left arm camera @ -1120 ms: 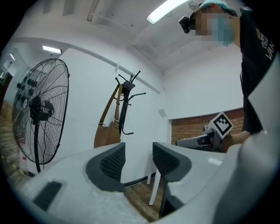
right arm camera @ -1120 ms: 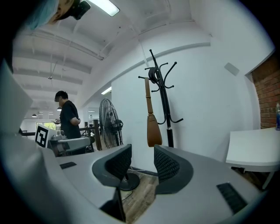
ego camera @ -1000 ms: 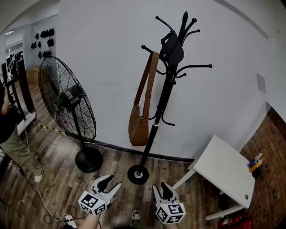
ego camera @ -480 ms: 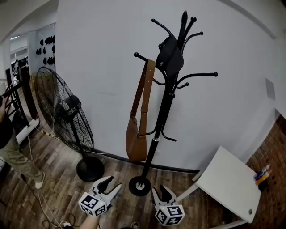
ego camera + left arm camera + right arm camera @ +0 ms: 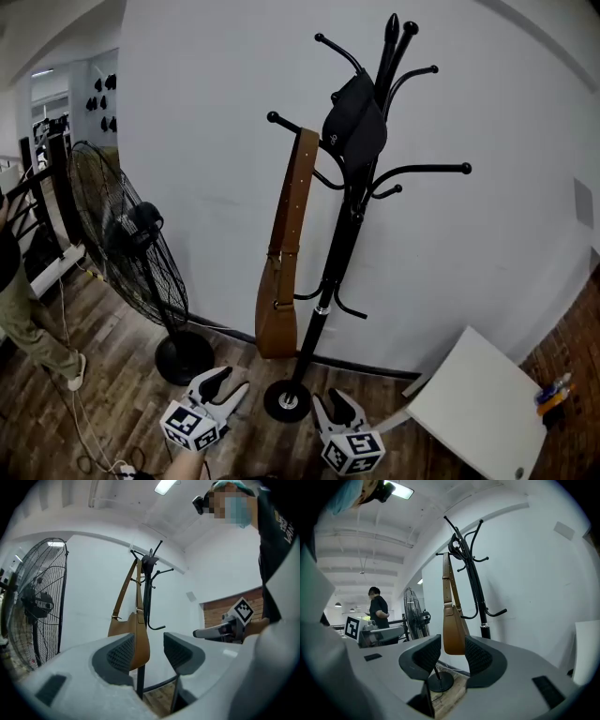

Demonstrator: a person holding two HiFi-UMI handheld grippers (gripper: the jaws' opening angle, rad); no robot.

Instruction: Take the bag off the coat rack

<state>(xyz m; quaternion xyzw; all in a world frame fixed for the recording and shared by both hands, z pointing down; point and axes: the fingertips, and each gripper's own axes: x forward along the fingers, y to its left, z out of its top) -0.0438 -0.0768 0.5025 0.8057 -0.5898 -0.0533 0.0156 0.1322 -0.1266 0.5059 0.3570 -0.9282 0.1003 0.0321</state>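
approach step, likely. bag (image 5: 275,314) hangs by strap (image 5: 292,187) on rack's (image 5: 339,246) left hook (image 5: 281,122). left gripper (image 5: 228,380) and right gripper (image 5: 330,397) low near rack's base, jaws apart, empty. next: reach up, lift strap off hook.

— What colour is the bag (image 5: 275,319)?
— Tan brown. The rack (image 5: 335,262) is black, and so is the pouch (image 5: 354,122).
— And around them?
— White wall (image 5: 206,112), brown wood-grain floor (image 5: 112,375), black fan (image 5: 136,230).
— Left tongs (image 5: 236,378), right tongs (image 5: 329,396)?
— Pale grey with dark ribbed pads and black-and-white square markers.
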